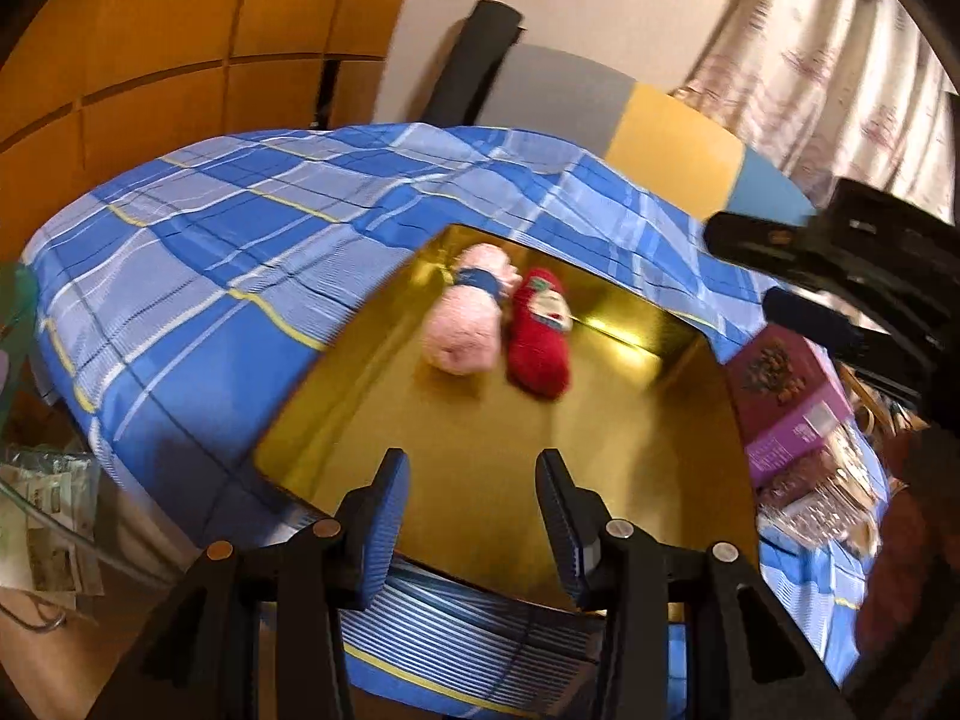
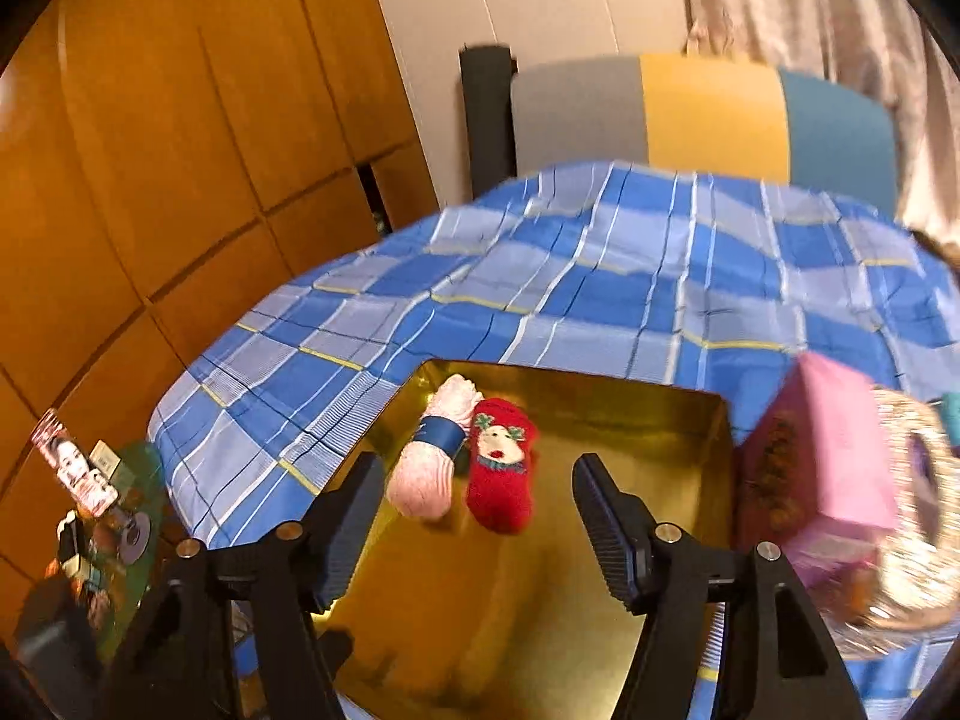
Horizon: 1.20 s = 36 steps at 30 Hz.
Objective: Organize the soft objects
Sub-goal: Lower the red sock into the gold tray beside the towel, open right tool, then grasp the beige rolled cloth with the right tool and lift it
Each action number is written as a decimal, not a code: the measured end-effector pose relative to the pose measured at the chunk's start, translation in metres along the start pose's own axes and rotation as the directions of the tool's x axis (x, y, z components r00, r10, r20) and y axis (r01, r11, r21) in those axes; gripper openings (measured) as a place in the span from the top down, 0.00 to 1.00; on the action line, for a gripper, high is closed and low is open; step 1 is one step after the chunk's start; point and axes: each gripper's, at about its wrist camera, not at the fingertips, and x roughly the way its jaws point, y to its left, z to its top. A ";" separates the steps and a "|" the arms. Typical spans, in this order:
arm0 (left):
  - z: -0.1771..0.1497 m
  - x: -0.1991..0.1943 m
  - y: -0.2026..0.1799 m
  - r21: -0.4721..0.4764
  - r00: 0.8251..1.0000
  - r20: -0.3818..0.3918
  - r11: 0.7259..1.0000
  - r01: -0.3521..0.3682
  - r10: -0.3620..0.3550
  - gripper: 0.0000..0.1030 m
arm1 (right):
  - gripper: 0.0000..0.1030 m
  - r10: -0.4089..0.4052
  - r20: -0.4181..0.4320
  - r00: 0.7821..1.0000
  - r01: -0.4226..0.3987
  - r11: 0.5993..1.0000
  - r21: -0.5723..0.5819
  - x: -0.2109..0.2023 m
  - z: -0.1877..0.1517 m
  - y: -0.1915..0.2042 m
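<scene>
A pink rolled sock bundle with a blue band (image 1: 465, 318) (image 2: 429, 465) and a red fuzzy sock with a reindeer face (image 1: 539, 333) (image 2: 501, 468) lie side by side in a shiny gold tray (image 1: 480, 450) (image 2: 480, 618). The tray sits on a blue plaid cloth (image 1: 210, 252) (image 2: 540, 276). My left gripper (image 1: 474, 516) is open and empty above the tray's near edge. My right gripper (image 2: 477, 528) is open and empty over the tray, just short of the socks. The right gripper also shows in the left wrist view (image 1: 840, 288), at the right.
A purple and pink box (image 1: 786, 390) (image 2: 822, 462) stands right of the tray, with a clear glittery item (image 2: 918, 516) beside it. A chair back in grey, yellow and blue (image 2: 708, 114) stands behind the table. Wooden cabinets (image 2: 150, 150) are on the left. Clutter (image 2: 96, 516) lies at lower left.
</scene>
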 end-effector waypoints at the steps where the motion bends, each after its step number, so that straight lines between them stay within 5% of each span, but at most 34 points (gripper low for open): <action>1: -0.002 0.000 -0.005 0.015 1.000 -0.004 1.000 0.018 -0.018 0.57 | 0.35 -0.005 0.020 1.000 0.005 1.000 -0.010 -0.013 -0.005 -0.003; 5: -0.012 0.000 -0.031 0.098 0.994 -0.039 0.989 0.109 -0.106 0.57 | 0.34 -0.059 0.076 0.995 0.060 0.998 -0.016 -0.054 -0.025 -0.022; 16: -0.064 -0.011 -0.114 0.336 0.931 -0.192 0.870 0.361 -0.312 0.57 | 0.32 -0.283 0.047 0.958 0.271 0.946 0.178 -0.132 -0.089 -0.142; 21: -0.089 -0.020 -0.144 0.401 0.901 -0.246 0.809 0.429 -0.356 0.57 | 0.32 -0.355 -0.032 0.934 0.344 0.876 0.338 -0.148 -0.129 -0.207; 28: -0.115 -0.015 -0.173 0.414 0.882 -0.316 0.786 0.459 -0.348 0.57 | 0.32 -0.441 -0.170 0.881 0.465 0.748 0.473 -0.158 -0.190 -0.289; 36: -0.125 -0.013 -0.192 0.443 0.892 -0.330 0.783 0.436 -0.309 0.57 | 0.28 -0.436 -0.138 0.889 0.403 0.605 0.687 -0.184 -0.192 -0.367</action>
